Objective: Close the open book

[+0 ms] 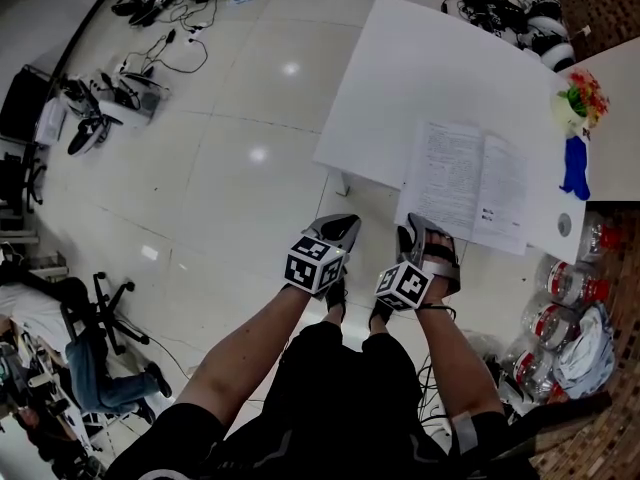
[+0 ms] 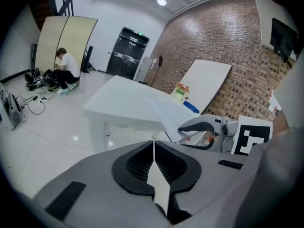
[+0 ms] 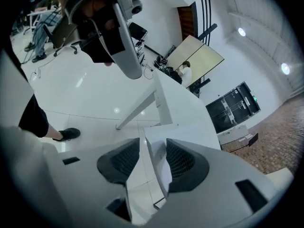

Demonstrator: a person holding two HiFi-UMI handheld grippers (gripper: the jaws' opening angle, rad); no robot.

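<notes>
The right gripper [image 1: 427, 233], jaws apart astride the open book's [image 1: 470, 183] near left-page edge, should pinch shallowly and swing rightward; the left gripper [image 1: 338, 226], jaws together, waits beside it.

The book [image 1: 465, 183] lies open and flat, two white pages of dense print facing up, spine running away from the viewer. It sits near the white counter's [image 1: 400, 78] front right corner, and its near edge seems to overhang slightly.

White table [image 1: 400, 78]; flowers [image 1: 582, 96]; bottles [image 1: 572, 286] on floor [image 1: 230, 168].
</notes>
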